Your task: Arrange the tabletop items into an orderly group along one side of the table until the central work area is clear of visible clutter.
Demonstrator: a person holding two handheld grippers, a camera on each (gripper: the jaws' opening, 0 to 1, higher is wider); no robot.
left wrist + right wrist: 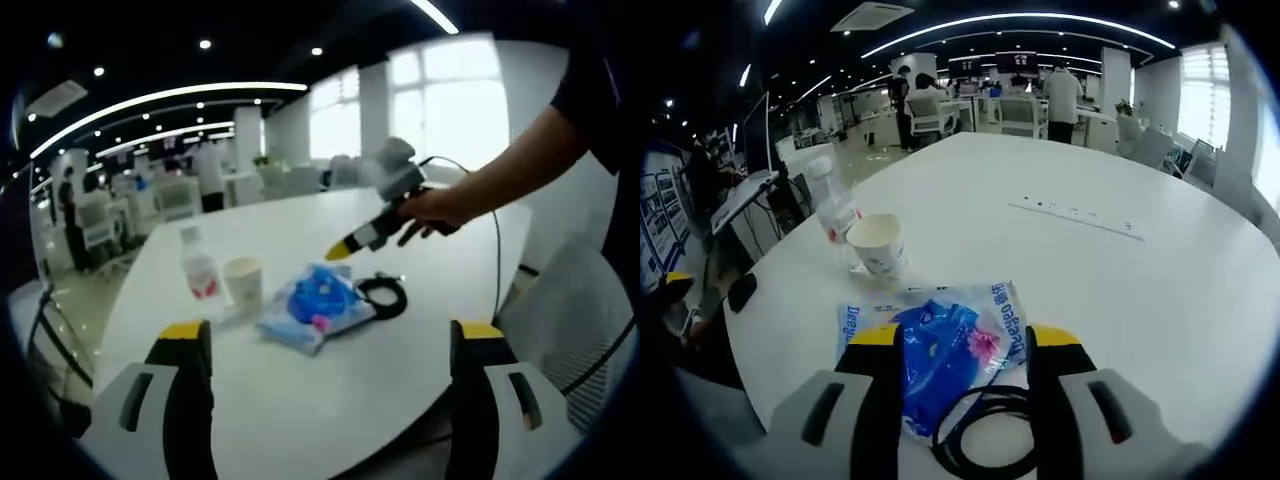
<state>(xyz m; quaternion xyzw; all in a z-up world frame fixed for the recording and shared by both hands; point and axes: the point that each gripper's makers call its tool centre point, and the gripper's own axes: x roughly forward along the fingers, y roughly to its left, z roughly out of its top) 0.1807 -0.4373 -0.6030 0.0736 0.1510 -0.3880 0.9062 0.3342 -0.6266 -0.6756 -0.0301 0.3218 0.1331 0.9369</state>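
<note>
A clear plastic packet with blue contents [318,305] was observed lying flat on the white table [420,360], near its middle. A coiled black cable [383,293] lay just beside the packet, touching or nearly touching its edge. On the packet's other side a white paper cup [244,281] stood upright, and a small clear bottle with a red-and-white label [199,266] stood upright just beside the cup. In the right gripper view the same group was recorded: the packet [940,345] lay directly ahead, the cable [985,435] was coiled over its nearer end, and the cup [878,243] and bottle [834,208] stood beyond it toward the table edge.

The right gripper [963,350] was seen poised over the packet, its yellow-tipped jaws parted with the packet and cable loop showing between them; contact with either item could not be determined. In the left gripper view this gripper [340,251] was seen held in a person's hand [430,210], its tip above and just beyond the packet.

The left gripper [330,335] was held back over the near table edge, jaws spread wide and holding nothing, well apart from the items.

A strip of sockets [1077,215] was set into the table farther out. Desks, chairs and standing people were noted in the office behind.
</note>
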